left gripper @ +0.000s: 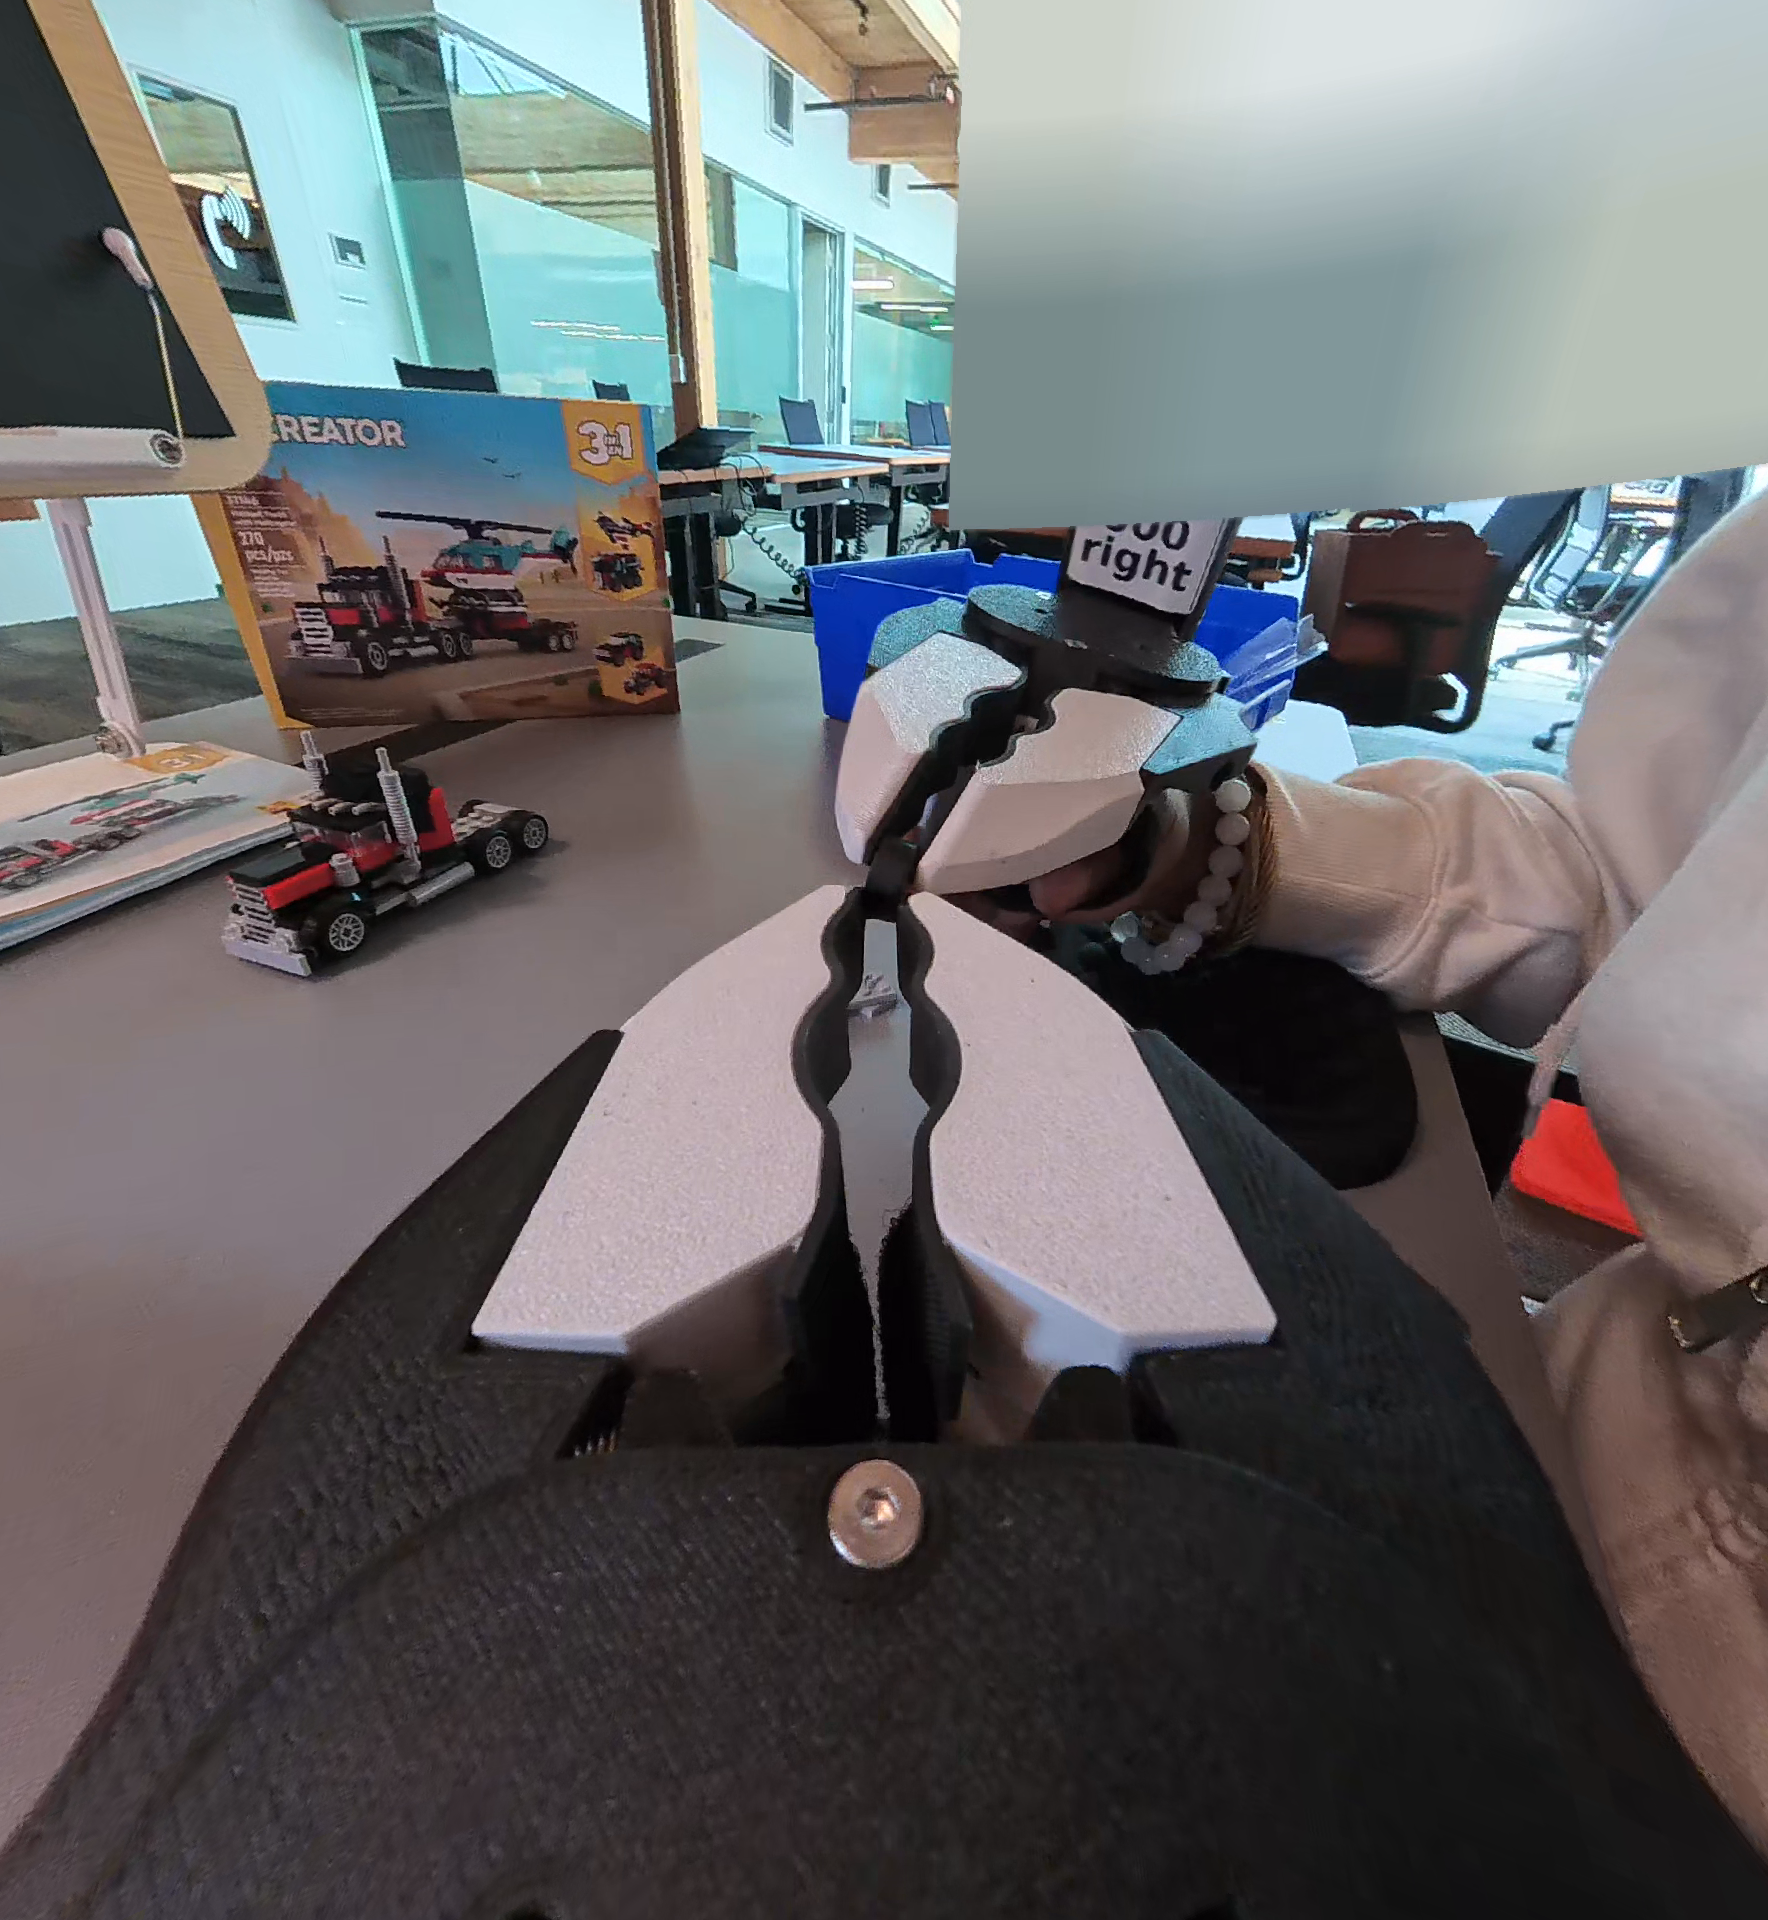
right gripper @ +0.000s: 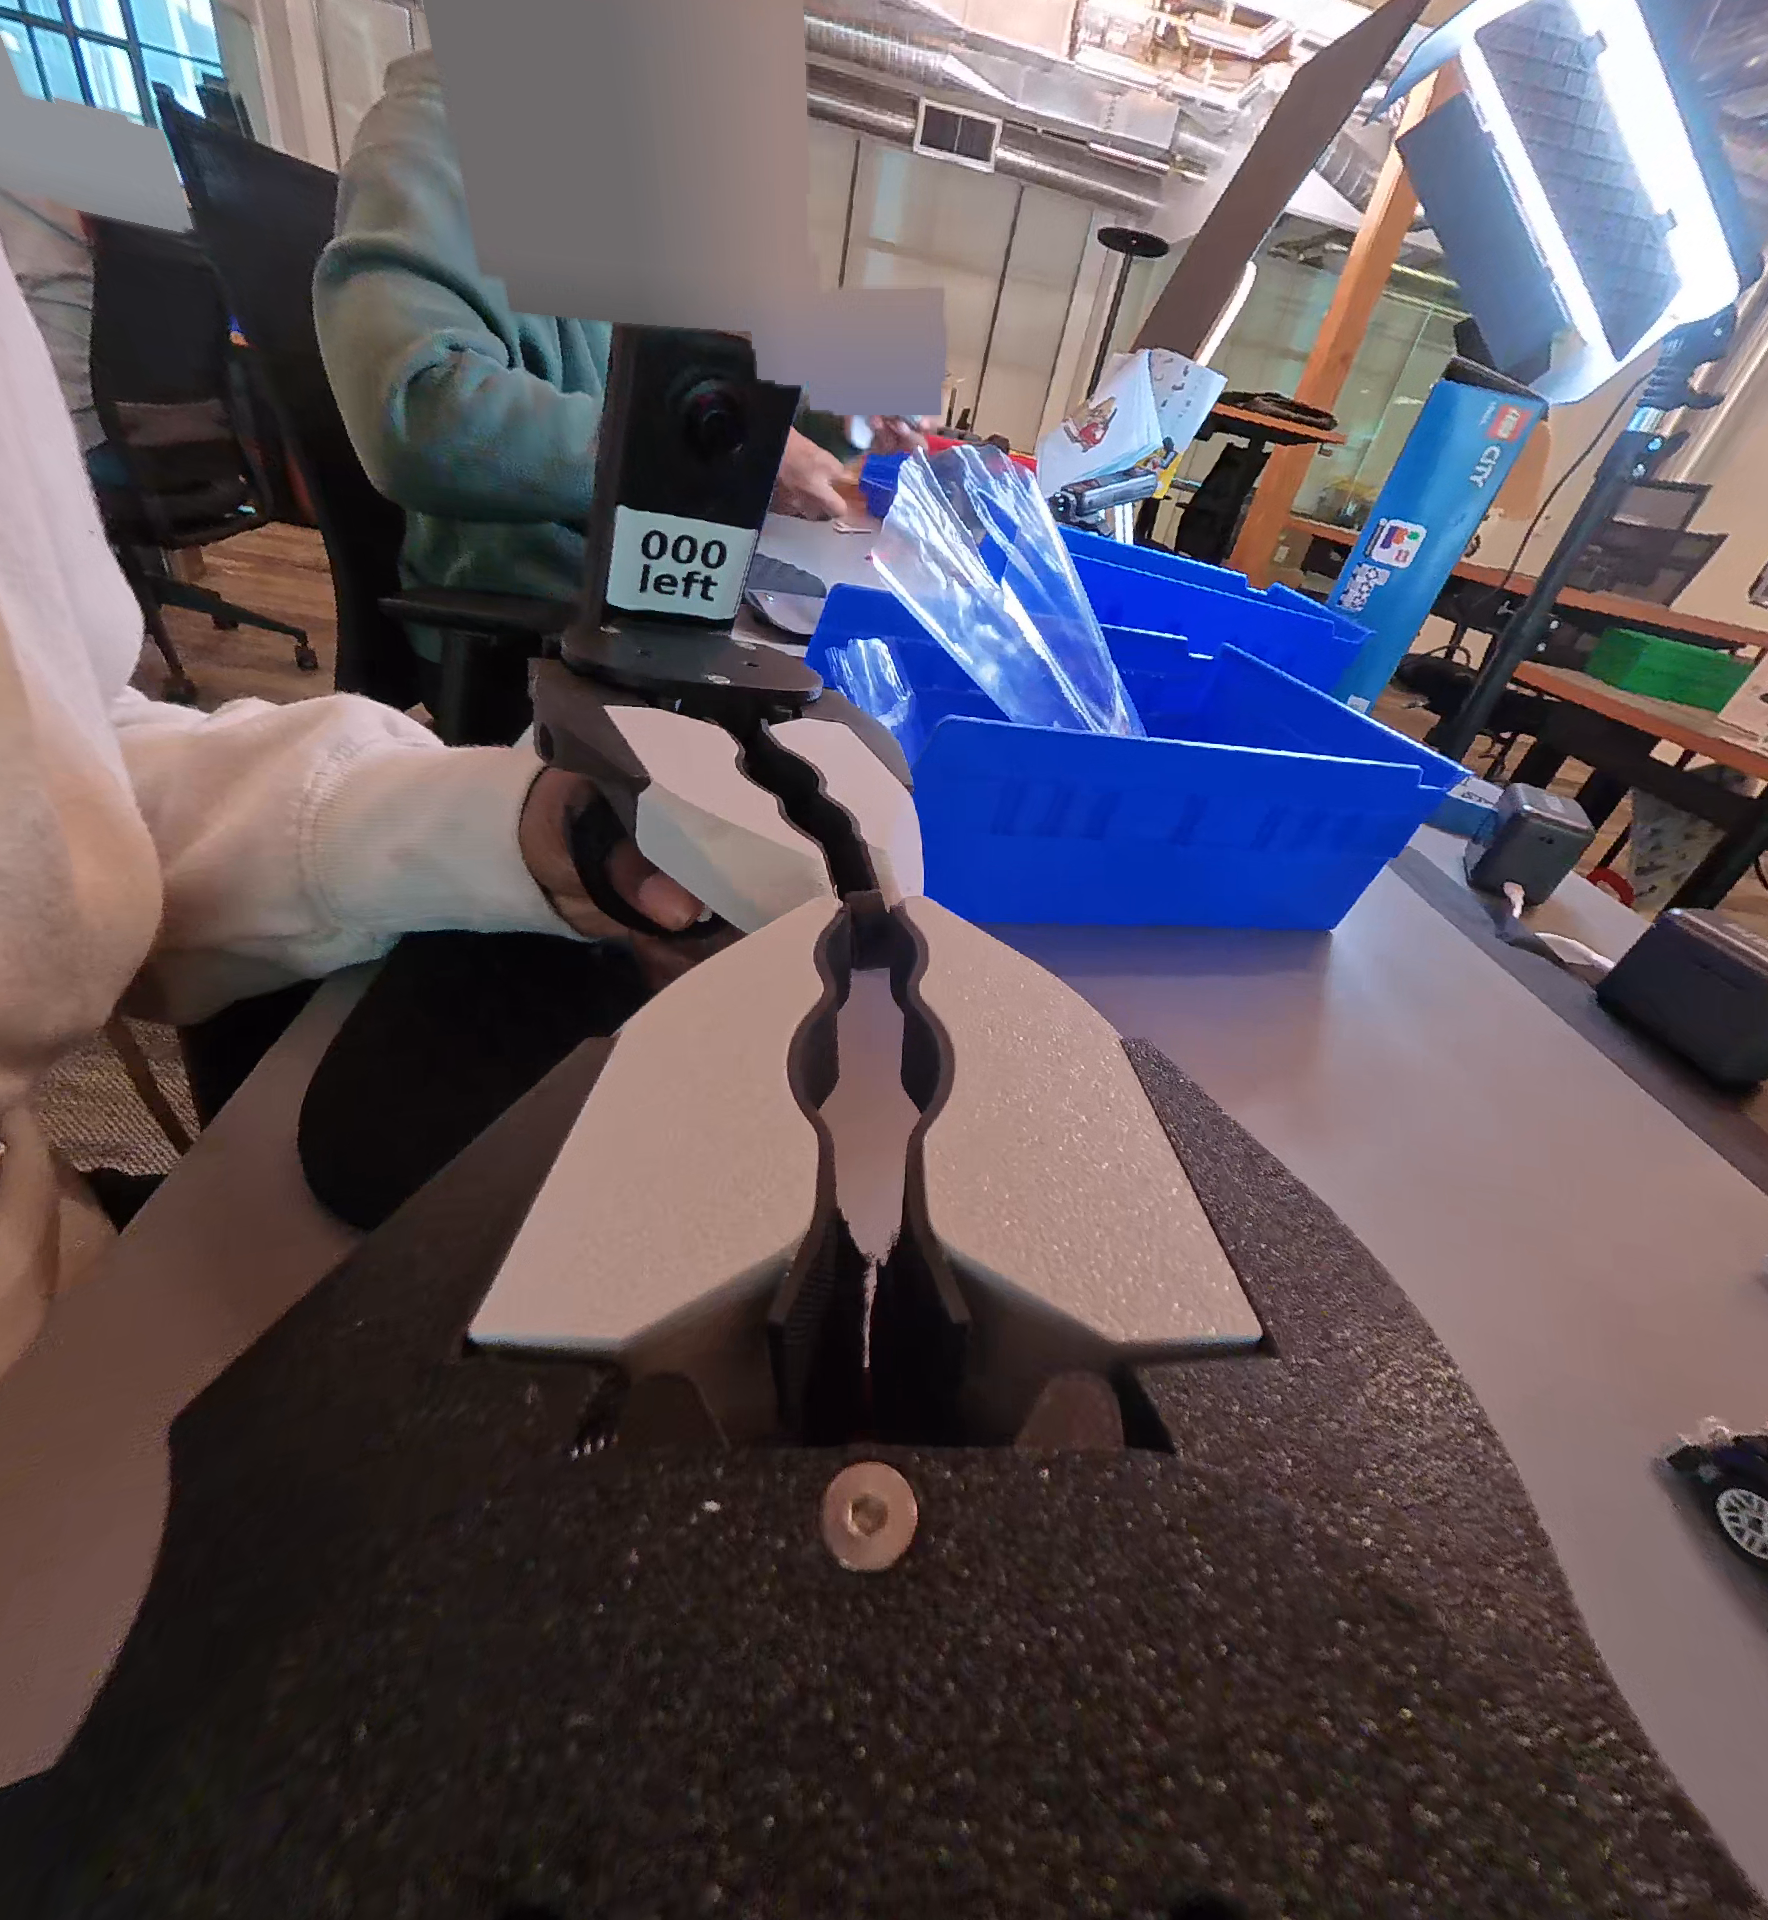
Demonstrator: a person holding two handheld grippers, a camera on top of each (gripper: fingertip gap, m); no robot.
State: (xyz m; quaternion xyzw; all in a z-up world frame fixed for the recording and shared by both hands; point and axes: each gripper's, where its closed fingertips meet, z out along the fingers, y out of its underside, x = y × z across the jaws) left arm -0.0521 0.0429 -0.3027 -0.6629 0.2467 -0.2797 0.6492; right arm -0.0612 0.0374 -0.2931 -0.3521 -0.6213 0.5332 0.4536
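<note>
My two grippers meet tip to tip above the grey table [left gripper: 236,1143]. A small black brick piece [left gripper: 890,868] sits between the fingertips of my right gripper [left gripper: 892,854], which comes in from the upper right. The piece's lower end reaches into the tips of my left gripper [left gripper: 875,906], whose jaws are nearly closed on it. In the right wrist view the same black piece [right gripper: 871,933] is pinched at the tips of my right gripper [right gripper: 871,920], and my left gripper [right gripper: 859,883] comes down onto it from above. A small grey piece [left gripper: 875,992] lies on the table below the left fingers.
A built red and black toy truck [left gripper: 381,862] stands at the left by an instruction booklet [left gripper: 80,831] and the set's box [left gripper: 464,561]. A blue bin [right gripper: 1171,810] holding a clear plastic bag [right gripper: 994,592] stands behind. A black mat [left gripper: 1275,1060] and a black case [right gripper: 1721,997] lie nearby. Both grippers' tips are close together, under 4 cm apart.
</note>
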